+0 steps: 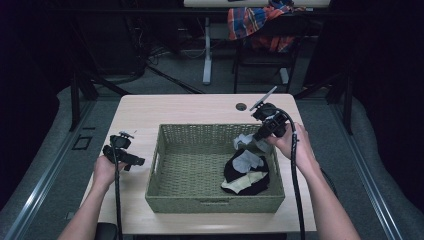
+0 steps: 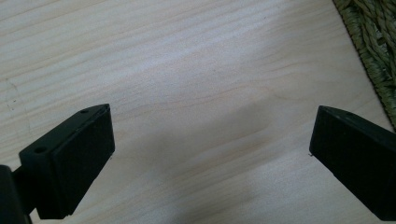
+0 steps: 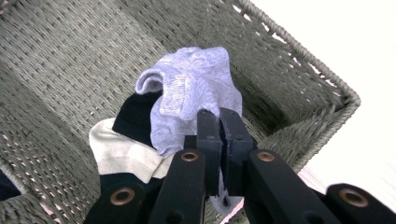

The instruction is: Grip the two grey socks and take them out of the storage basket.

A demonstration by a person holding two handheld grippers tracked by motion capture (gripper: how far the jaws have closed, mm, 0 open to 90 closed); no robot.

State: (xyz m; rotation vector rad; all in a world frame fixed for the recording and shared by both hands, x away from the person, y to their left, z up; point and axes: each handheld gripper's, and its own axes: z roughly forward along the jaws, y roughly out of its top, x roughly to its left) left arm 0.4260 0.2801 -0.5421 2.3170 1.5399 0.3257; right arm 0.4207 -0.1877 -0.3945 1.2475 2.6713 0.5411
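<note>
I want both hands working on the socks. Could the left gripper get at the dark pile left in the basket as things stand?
Probably yes. The left gripper is open over bare table outside the basket, whose top is open. The dark pile lies at the far side, near the right gripper holding the grey sock.

A small light-grey knitted sock (image 3: 187,95) hangs crumpled above the right part of the woven olive-green rectangular basket (image 1: 165,170), lifted clear of its floor, cuff opening turned sideways. Beneath it, on the basket's floor near the right wall, lies a bunched black-and-cream sock pile (image 1: 246,176).
</note>
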